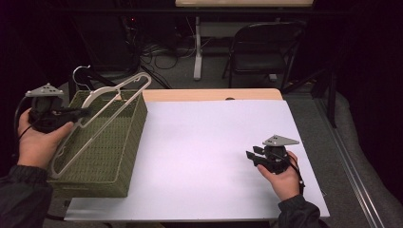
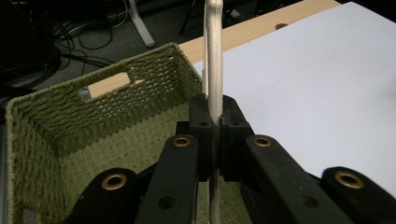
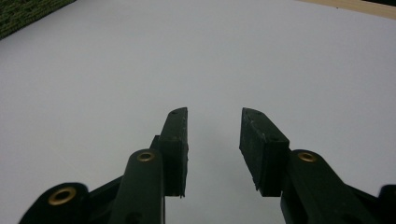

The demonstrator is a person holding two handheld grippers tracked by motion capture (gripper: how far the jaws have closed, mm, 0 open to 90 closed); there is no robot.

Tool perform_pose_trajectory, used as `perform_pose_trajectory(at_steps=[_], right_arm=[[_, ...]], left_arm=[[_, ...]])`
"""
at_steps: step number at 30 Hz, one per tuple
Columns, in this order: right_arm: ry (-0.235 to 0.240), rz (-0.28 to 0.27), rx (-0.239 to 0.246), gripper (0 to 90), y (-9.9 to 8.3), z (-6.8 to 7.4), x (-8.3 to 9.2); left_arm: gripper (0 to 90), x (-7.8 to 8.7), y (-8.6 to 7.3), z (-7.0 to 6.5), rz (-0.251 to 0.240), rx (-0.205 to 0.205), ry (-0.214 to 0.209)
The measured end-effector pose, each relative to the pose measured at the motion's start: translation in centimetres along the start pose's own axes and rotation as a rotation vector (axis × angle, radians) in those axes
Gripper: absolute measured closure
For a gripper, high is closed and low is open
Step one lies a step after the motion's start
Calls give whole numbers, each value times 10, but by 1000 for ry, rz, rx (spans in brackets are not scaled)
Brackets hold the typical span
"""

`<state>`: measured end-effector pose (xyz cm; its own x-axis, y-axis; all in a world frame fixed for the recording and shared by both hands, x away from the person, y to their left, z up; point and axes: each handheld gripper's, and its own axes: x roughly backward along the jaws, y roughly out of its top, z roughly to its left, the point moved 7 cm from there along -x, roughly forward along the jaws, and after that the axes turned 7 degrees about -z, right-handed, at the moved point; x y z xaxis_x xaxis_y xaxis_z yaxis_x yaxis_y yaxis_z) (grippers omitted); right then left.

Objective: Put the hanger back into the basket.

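Two grippers up: left gripper [image 1: 71, 114] clamped tight on white hanger [image 1: 102, 114], tilted over green woven basket [image 1: 124, 156] at table's left edge; right gripper [image 1: 253, 156] spread wide, empty, low over white tabletop [image 1: 204, 142].

Lighting: white table surface [image 1: 209, 142] evenly bright, no glare; surroundings near black. Shadows: soft, faint, beneath right gripper [image 1: 256, 156]. Focus: high view slightly soft; jaw bases blurred near the lens in both gripper views. Edge distortion: mild.
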<state>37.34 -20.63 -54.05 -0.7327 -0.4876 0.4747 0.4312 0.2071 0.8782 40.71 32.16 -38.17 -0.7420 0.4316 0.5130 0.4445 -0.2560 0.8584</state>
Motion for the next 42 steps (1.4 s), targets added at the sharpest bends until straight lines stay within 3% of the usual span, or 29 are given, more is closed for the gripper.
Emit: perform_pose_trajectory(at_steps=[5, 22, 27, 42], right_arm=[[4, 4, -5, 618, -2, 0, -1], [9, 17, -10, 618, -5, 1, -7], [12, 26, -8, 618, -6, 3, -8], [10, 37, -6, 618, -11, 1, -11]], left_arm=[[866, 2, -11, 21, 15, -18, 6], [866, 8, -41, 56, 11, -29, -20], [866, 4, -42, 61, 12, -26, -25], [866, -10, -52, 70, 55, -91, -38]])
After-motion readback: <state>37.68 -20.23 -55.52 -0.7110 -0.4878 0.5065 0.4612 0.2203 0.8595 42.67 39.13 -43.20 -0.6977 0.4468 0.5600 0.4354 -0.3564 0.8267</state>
